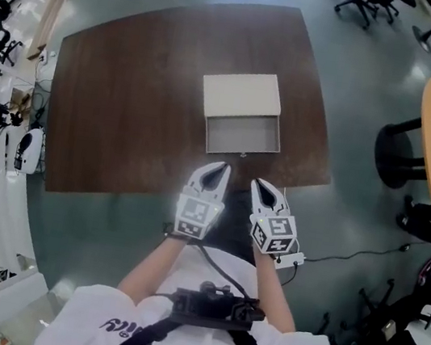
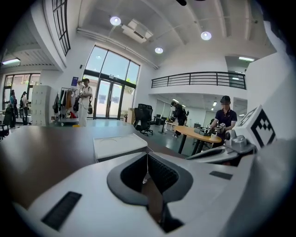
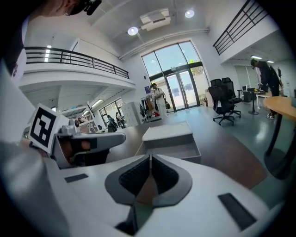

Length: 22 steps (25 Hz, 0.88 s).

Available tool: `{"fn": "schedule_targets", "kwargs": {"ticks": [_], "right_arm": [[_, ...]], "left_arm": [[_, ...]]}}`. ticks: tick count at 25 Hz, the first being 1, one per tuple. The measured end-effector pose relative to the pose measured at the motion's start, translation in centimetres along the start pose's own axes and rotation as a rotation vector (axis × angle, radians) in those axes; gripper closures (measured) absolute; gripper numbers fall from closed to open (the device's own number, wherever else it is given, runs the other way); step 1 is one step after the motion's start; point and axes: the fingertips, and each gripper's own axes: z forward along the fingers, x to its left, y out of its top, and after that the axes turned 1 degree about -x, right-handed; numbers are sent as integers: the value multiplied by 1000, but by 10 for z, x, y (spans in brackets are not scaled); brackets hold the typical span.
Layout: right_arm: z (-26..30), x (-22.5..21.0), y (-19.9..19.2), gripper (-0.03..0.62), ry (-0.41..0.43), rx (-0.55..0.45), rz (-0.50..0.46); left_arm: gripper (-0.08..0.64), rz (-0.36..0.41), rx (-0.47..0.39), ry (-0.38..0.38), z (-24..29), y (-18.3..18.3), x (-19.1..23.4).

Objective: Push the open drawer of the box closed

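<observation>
Your left gripper (image 1: 218,166) and right gripper (image 1: 261,185) hang side by side over the near edge of the brown table (image 1: 121,103). Each has its jaws pressed together, with the tips aimed at the drawer (image 1: 243,139). That drawer stands pulled out toward you from the white box (image 1: 241,94) near the table's middle. Both grippers are just short of its front.

Your left gripper (image 1: 218,168) and right gripper (image 1: 260,185) were white, their cubes patterned with black-and-white square markers, and the jaws were lined in dark grey with fine ribbing. The box (image 1: 241,92) was cream on top, its drawer (image 1: 243,139) pale grey inside. The counter (image 1: 130,96) was dark brown with a faint wood grain, the floor (image 1: 359,93) grey-green. Your shirt (image 1: 134,318) was white with black print.
</observation>
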Motion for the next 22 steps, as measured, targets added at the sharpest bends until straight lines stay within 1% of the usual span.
{"fn": "schedule_targets", "kwargs": {"ticks": [1, 3, 5, 10, 18, 22], "right_arm": [[2, 0, -8, 595, 2, 28, 2], [4, -1, -21, 507, -2, 71, 5], [5, -3, -29, 483, -16, 94, 16], [14, -10, -40, 479, -45, 139, 29], [28, -10, -62, 480, -69, 244, 32], [29, -12, -68, 480, -80, 268, 38]], "left_arm": [[549, 0, 3, -4, 0, 0, -1], [549, 1, 5, -8, -1, 1, -2], [549, 0, 4, -6, -2, 4, -2], [549, -6, 4, -4, -7, 10, -6], [549, -40, 40, 1, -19, 1, -20], [549, -57, 46, 19, -25, 2, -23]]}}
